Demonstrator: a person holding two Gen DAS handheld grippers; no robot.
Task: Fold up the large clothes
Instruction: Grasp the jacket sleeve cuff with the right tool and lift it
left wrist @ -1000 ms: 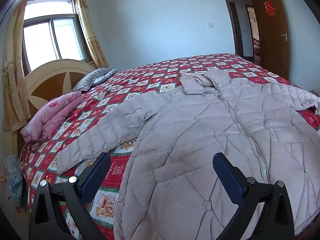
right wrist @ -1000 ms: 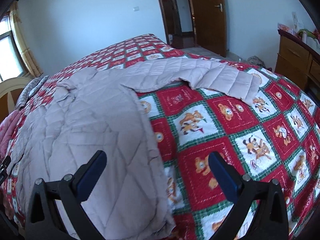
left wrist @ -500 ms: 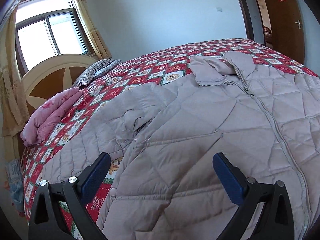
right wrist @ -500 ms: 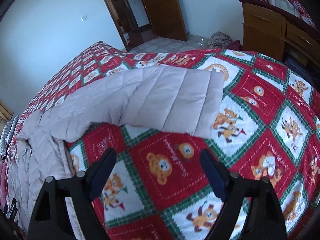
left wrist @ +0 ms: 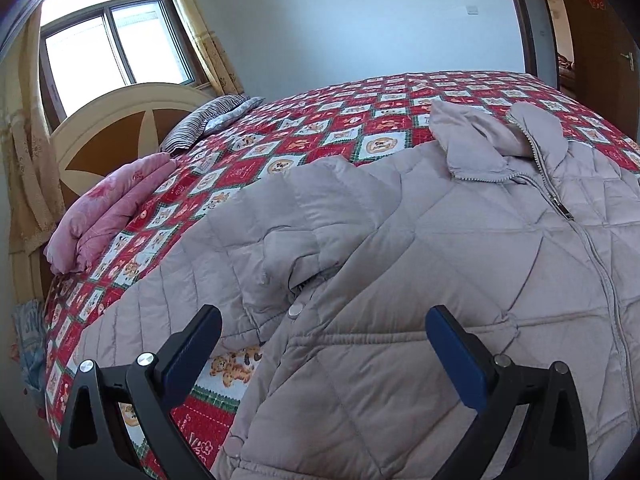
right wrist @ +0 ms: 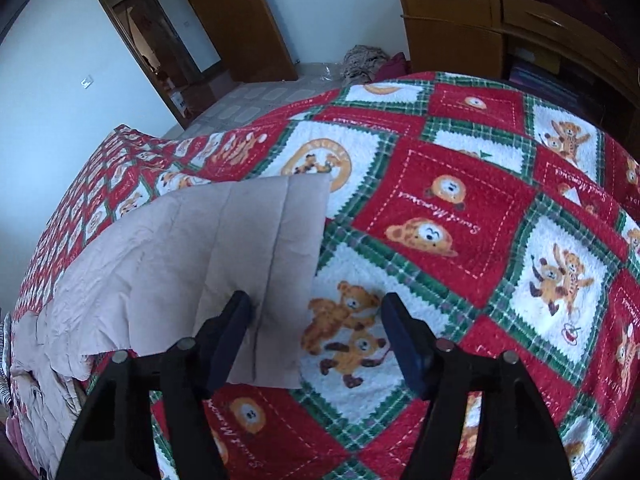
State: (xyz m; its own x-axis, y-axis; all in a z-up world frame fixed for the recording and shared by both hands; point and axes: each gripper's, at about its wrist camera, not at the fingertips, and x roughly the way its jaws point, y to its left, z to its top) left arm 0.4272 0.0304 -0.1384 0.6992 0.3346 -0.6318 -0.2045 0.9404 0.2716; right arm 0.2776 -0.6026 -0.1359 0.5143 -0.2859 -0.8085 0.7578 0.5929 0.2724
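Observation:
A pale lilac quilted jacket (left wrist: 440, 272) lies zipped and face up on a bed with a red bear-print blanket (left wrist: 320, 136). My left gripper (left wrist: 320, 348) hovers open over the jacket's armpit, where its near sleeve (left wrist: 192, 292) runs off to the left. In the right wrist view the other sleeve (right wrist: 224, 248) lies flat, its cuff end between my fingers. My right gripper (right wrist: 316, 332) is closing around that cuff edge, and the pads are still apart from the cloth.
A folded pink quilt (left wrist: 108, 208) and a striped pillow (left wrist: 204, 128) lie by the round headboard (left wrist: 120, 120). A wooden dresser (right wrist: 500, 24) stands beyond the bed's foot, and a pile of clothes (right wrist: 368, 62) sits on the floor by the open door (right wrist: 228, 20).
The left gripper moved closer over the jacket toward the armpit. The right gripper swung along the far sleeve to its cuff, rolled, and its jaws narrowed.

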